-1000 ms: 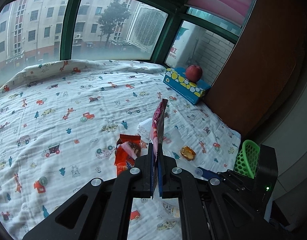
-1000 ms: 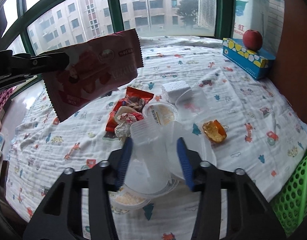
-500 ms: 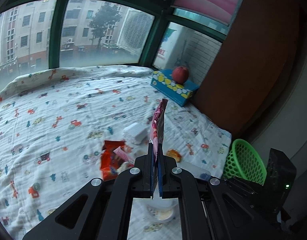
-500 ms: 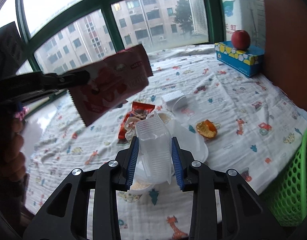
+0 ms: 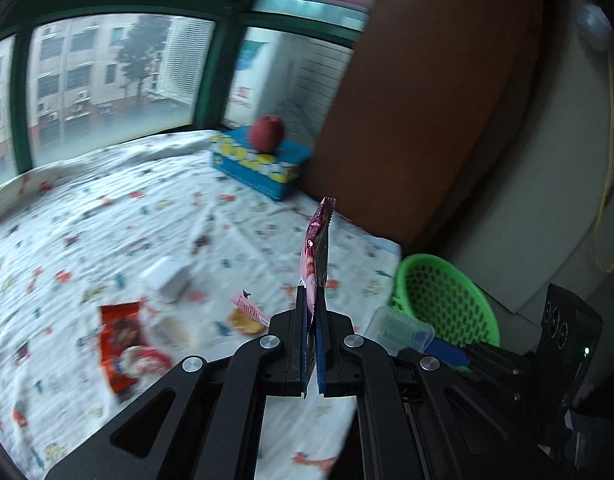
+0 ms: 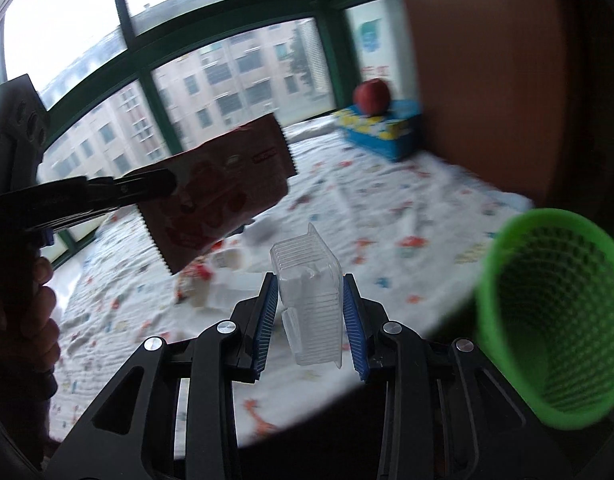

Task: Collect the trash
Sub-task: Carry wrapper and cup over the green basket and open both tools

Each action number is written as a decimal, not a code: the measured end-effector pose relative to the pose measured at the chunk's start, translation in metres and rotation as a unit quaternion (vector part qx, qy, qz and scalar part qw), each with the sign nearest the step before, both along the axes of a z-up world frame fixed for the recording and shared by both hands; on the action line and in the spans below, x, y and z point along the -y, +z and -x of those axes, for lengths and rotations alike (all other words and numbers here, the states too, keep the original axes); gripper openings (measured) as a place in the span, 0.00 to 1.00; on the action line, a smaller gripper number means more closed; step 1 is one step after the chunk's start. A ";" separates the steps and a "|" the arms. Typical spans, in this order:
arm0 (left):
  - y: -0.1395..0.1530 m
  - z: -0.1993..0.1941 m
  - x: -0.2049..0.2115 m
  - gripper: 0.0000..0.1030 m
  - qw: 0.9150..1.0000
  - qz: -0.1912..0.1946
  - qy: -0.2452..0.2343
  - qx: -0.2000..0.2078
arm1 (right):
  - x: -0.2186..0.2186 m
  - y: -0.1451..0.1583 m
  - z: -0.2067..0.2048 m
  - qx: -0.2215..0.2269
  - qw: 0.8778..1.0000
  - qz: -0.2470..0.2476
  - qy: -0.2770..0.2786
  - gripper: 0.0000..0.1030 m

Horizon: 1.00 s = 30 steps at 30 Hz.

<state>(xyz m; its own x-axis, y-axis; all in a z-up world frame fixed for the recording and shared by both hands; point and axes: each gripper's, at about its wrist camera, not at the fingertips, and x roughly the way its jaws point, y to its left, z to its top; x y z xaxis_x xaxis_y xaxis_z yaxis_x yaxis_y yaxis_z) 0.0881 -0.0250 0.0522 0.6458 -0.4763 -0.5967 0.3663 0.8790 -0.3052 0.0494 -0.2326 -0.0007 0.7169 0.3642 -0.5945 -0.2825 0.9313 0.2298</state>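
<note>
Right wrist view shows the right gripper pinching a clear plastic tray between its blue pads; a second ago those jaws were wider and just closing around it while it sat among the litter on the patterned bed sheet, and now the tray hangs clear of the sheet. The green mesh basket, which was only a sliver at the right edge of this view, now fills the lower right, just beside the gripper and slightly ahead of it, mouth tilted toward the camera.

To the left of that gripper, a hand holds the left gripper, pressed together on a pink snack wrapper. In the left wrist view the wrapper stands edge-on above the shut pads, and the basket lies ahead and to the right, far larger than a second ago.

An orange wrapper, a white packet and other scraps remain on the sheet, below and left of the left gripper. The apple on its blue box sits far ahead, probably not trash.

Both pieces look set for dropping; my guess is the tray goes first, being nearer the rim, and each gripper needs to be over the mouth before it lets go.
</note>
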 end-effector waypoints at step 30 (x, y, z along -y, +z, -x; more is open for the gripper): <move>-0.035 -0.029 0.240 0.04 0.981 -0.037 -0.182 -0.050 | 0.194 -0.042 0.039 -0.040 0.973 0.011 -0.226 0.50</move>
